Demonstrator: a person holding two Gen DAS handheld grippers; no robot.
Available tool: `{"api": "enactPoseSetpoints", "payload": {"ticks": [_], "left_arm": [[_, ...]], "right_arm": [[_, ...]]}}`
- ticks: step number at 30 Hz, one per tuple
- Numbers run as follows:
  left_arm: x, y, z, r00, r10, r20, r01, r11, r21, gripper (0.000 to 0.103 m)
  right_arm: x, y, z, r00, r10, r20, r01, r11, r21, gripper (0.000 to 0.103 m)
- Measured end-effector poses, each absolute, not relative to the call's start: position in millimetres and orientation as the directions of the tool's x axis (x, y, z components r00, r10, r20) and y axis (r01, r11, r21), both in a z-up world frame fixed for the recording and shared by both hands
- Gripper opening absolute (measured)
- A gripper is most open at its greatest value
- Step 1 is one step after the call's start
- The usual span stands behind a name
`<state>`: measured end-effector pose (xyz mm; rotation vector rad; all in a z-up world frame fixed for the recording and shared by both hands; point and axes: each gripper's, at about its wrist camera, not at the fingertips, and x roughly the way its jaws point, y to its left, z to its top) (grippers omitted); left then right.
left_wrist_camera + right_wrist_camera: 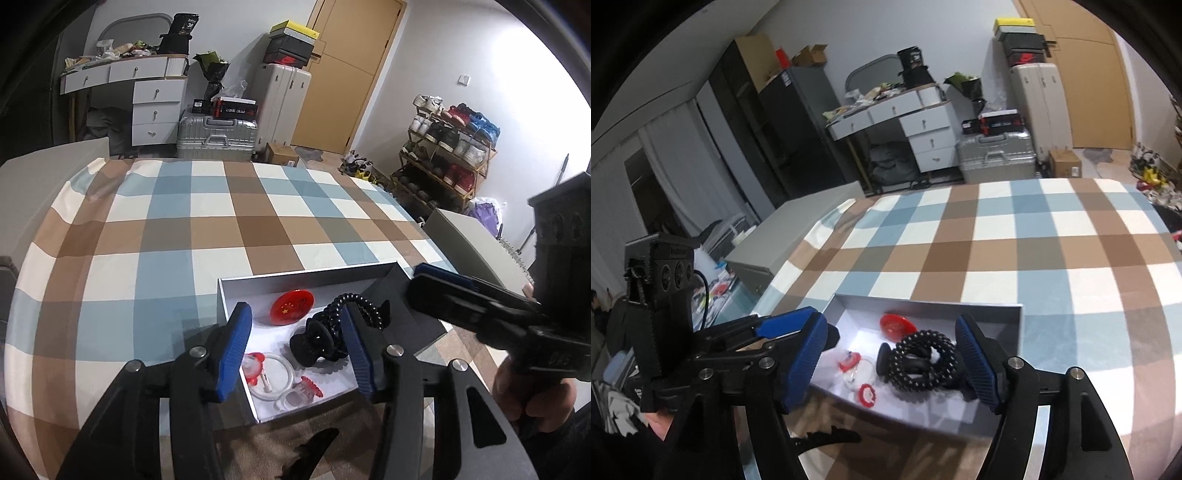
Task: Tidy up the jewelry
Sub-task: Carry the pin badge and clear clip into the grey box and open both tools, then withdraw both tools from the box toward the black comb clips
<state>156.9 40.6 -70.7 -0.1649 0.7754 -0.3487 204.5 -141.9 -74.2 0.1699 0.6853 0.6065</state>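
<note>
- Left wrist view: your left gripper (297,345) stands part open with nothing pinched. Its left pad sits outside the left wall of the white box (236,282); its right pad is over the box interior.
- The black coil band (351,306) arches up in front of the right pad. I cannot tell whether it touches the pad.
- Box contents here: black claw clip (314,343) between the pads, red round badge (293,307) farther in, clear ring (275,374) and red-and-clear clips (308,387) at the near end.
- The box lies on the checked bedspread (184,221), long axis running away and to the right. Your right gripper (443,275) reaches in from the right, over the dark lid (406,314) beside the box.
- Right wrist view: your right gripper (892,360) is wide open and empty. The coil band (925,360) and claw clip (884,360) lie straight ahead between its pads, the band nearer the right pad.
- The left gripper (786,325) crowds the box's left wall in this view.
- Judgement: the right gripper is better lined up on the band. Open room lies across the bedspread beyond the box; the near box wall and the left gripper are the tight edges.
- A dark clip-like shape (827,439) lies on the bedspread short of the box, not yet inside.
</note>
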Motion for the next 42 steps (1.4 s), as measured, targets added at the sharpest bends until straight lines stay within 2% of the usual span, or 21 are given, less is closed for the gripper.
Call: {"api": "enactPoseSetpoints", "payload": {"ticks": [3, 5, 12, 14, 19, 23, 28, 33, 36, 39, 42], "left_arm": [[152, 40, -68, 0.668, -0.355, -0.654, 0.238, 0.935, -0.264, 0.047], [147, 40, -65, 0.680, -0.347, -0.646, 0.230, 0.937, -0.263, 0.054], [129, 39, -53, 0.714, -0.325, -0.620, 0.219, 0.945, -0.243, 0.062], [124, 40, -50, 0.725, -0.317, -0.611, 0.215, 0.947, -0.237, 0.068], [112, 43, -47, 0.748, -0.293, -0.596, 0.194, 0.955, -0.227, 0.071], [101, 48, -47, 0.771, -0.256, -0.583, 0.155, 0.964, -0.218, 0.083], [88, 58, -54, 0.792, -0.211, -0.573, 0.097, 0.970, -0.223, 0.085], [74, 67, -67, 0.797, -0.170, -0.579, 0.037, 0.972, -0.233, 0.099], [63, 72, -74, 0.807, -0.133, -0.575, 0.006, 0.976, -0.217, 0.100], [55, 72, -81, 0.818, -0.041, -0.574, -0.048, 0.989, -0.139, 0.102], [49, 76, -90, 0.806, -0.027, -0.591, -0.056, 0.991, -0.121, 0.102]], "right_arm": [[196, -149, -73, 0.624, 0.574, -0.530, -0.453, 0.819, 0.353, 0.075], [187, -153, -72, 0.634, 0.571, -0.522, -0.445, 0.821, 0.357, 0.077], [161, -166, -69, 0.666, 0.572, -0.480, -0.426, 0.819, 0.384, 0.079], [153, -172, -67, 0.678, 0.568, -0.466, -0.415, 0.820, 0.394, 0.084], [137, -177, -65, 0.696, 0.559, -0.451, -0.411, 0.825, 0.388, 0.090], [119, -174, -63, 0.709, 0.548, -0.444, -0.428, 0.835, 0.346, 0.095], [102, -166, -68, 0.706, 0.543, -0.454, -0.456, 0.840, 0.295, 0.100], [85, -157, -73, 0.708, 0.528, -0.469, -0.478, 0.847, 0.233, 0.103], [76, -152, -77, 0.701, 0.529, -0.479, -0.493, 0.844, 0.210, 0.103], [71, -147, -84, 0.689, 0.525, -0.500, -0.501, 0.843, 0.195, 0.103], [70, -139, -96, 0.659, 0.530, -0.534, -0.509, 0.837, 0.202, 0.103]]}}
